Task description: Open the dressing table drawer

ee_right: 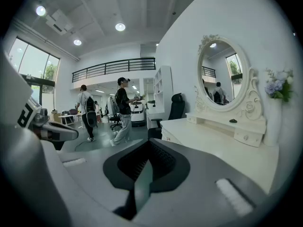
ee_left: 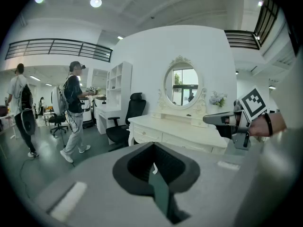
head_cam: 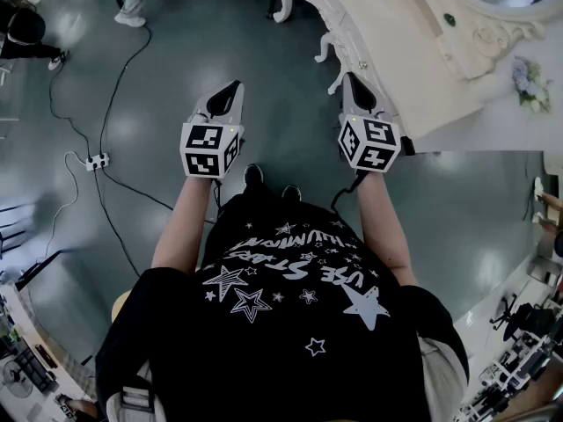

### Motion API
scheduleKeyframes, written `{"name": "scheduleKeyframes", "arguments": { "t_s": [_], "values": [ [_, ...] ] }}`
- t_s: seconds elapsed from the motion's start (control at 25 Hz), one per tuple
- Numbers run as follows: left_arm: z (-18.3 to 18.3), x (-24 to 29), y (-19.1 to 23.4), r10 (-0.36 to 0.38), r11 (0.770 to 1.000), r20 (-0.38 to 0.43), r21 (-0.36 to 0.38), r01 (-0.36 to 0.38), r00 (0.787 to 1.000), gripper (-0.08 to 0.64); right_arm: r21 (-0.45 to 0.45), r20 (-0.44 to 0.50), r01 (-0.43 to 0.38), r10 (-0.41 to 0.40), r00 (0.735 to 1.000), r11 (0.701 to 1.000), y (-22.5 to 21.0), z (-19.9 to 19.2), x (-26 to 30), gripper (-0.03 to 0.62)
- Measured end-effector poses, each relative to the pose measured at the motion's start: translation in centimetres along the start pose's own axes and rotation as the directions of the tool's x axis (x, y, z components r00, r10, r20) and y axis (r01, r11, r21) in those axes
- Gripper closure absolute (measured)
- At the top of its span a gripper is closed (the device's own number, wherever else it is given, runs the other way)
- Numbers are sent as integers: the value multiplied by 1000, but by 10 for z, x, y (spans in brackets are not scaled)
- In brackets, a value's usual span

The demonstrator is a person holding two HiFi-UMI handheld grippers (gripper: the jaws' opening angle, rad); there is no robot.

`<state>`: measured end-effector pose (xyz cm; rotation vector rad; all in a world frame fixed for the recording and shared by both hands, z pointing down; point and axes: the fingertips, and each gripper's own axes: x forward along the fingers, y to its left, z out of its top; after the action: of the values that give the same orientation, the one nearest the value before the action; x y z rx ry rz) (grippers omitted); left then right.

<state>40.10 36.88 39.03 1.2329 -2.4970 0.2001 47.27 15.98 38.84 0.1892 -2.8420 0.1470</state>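
Left gripper (head_cam: 232,90): its jaws are closed together with nothing between them. It is held out in front of the body over the bare floor (head_cam: 264,51), apart from the furniture, so I judge it has no part in the work now.
Right gripper (head_cam: 350,79): the jaws are also pressed together and hold nothing. It points forward, just beside the front edge of the dressing table (head_cam: 396,42). This is probably because it is the nearer hand to the drawer fronts.
Drawer (ee_left: 147,135): it sits in the front of the table under the top, with a small knob (head_cam: 361,64). Its face looks level with the neighbouring fronts, so it lies closed.
Small drawer (ee_right: 246,137): it is under the mirror (ee_right: 220,72) and is also pushed in.
Stance: the person stands a little back from the table, which leaves room for a drawer to slide out.
Judgement: closed jaws cannot take a knob; they need to part for that.
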Motion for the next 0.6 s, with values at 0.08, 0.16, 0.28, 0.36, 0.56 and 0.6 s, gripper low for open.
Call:
{"name": "scheduleKeyframes", "arguments": {
  "t_s": [0.08,0.16,0.28,0.36,0.56,0.6],
  "values": [
    [2,-2,-6,-6,1000,0,0,6,1000,560,0,-6,1,-1,1000,1000,-2,0,-1,566],
    [2,-1,-11,-13,1000,-4,0,13,1000,560,6,-7,3,-3,1000,1000,-5,0,-2,566],
    [2,6,-14,-21,1000,-11,6,22,1000,560,7,-10,7,-7,1000,1000,-10,0,-1,566],
    [4,11,-14,-27,1000,-11,7,27,1000,560,4,-15,14,-14,1000,1000,-12,-1,1,566],
    [4,20,-4,-45,999,-6,-12,45,999,560,7,-31,29,-29,999,1000,-7,-2,11,566],
    [3,21,-1,-49,999,-4,-18,49,999,560,9,-33,29,-28,999,1000,-5,-2,14,566]
  ]
}}
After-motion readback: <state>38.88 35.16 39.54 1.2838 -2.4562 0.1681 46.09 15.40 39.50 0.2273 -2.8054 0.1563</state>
